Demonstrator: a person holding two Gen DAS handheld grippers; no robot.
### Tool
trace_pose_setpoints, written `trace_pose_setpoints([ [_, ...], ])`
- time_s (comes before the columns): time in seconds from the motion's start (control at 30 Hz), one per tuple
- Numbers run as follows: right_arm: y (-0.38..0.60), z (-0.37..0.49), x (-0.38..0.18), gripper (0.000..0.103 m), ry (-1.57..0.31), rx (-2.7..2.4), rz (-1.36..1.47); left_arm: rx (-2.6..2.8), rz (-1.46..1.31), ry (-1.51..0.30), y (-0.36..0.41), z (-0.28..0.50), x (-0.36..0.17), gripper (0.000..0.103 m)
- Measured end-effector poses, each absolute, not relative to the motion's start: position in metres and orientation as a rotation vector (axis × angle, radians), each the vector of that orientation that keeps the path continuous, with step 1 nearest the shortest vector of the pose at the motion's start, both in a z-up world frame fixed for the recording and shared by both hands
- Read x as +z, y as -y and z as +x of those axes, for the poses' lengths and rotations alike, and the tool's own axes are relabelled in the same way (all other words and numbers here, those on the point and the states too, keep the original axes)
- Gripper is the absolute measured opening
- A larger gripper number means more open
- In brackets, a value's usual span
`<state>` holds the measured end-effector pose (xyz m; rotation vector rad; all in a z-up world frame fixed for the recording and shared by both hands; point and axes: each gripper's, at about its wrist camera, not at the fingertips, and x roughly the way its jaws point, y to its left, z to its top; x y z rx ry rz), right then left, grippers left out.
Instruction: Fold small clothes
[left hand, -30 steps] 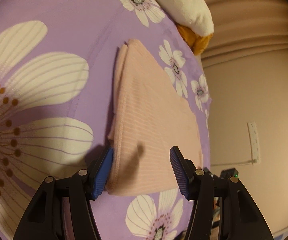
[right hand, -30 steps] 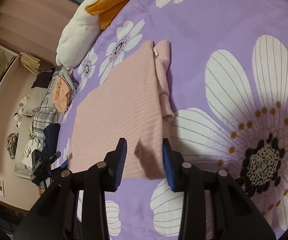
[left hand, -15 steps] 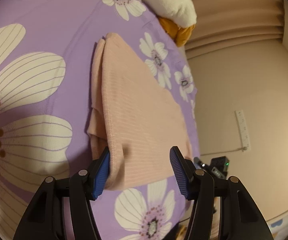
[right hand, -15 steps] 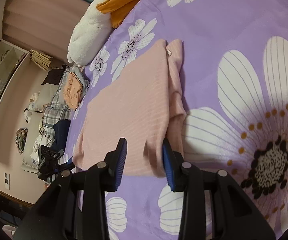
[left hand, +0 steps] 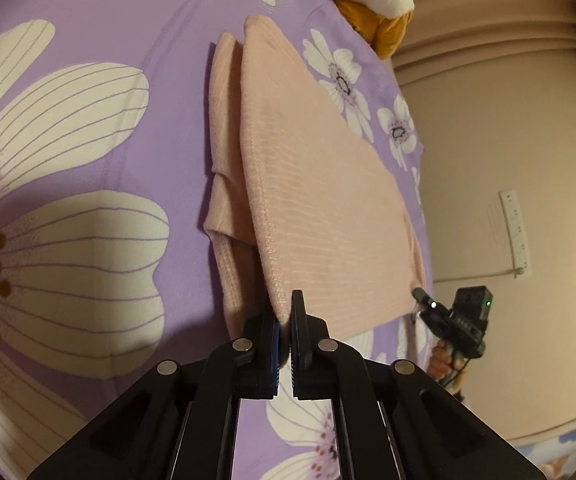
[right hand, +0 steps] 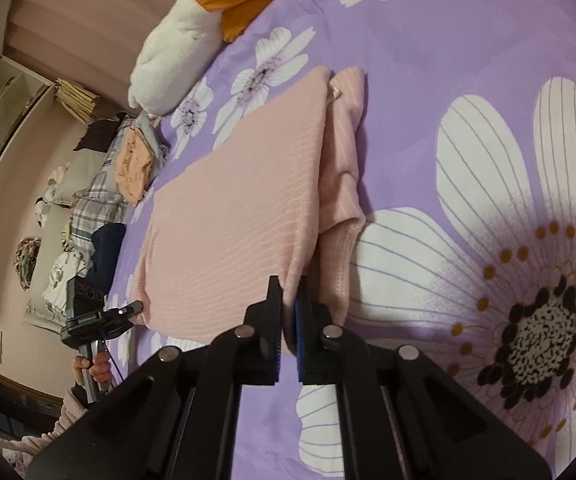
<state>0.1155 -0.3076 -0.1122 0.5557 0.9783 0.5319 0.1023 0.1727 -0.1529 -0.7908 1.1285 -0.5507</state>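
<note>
Pink ribbed garment (left hand: 320,200), looking soft, light and floppy, is lying on the flowered purple bedspread (left hand: 87,128), with left gripper (left hand: 285,344) and right gripper (right hand: 288,320) pinching its near corners.

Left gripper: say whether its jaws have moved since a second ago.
Yes. The left gripper has shut on the near corner of the pink garment; earlier its pads stood apart, straddling it.
</note>
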Motion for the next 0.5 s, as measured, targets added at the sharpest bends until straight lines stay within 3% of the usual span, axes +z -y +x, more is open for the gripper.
trace_pose_setpoints([
  [0.2, 0.316, 0.106, -0.1, 0.005, -0.938, 0.572, 0.562, -0.546, -0.815, -1.107, -0.194, 0.09, -0.151, 0.001],
  [0.5, 0.318, 0.114, -0.13, 0.005, -1.047, 0.457, 0.52, -0.454, -0.757, -1.141, -0.196, 0.089, -0.157, 0.001],
])
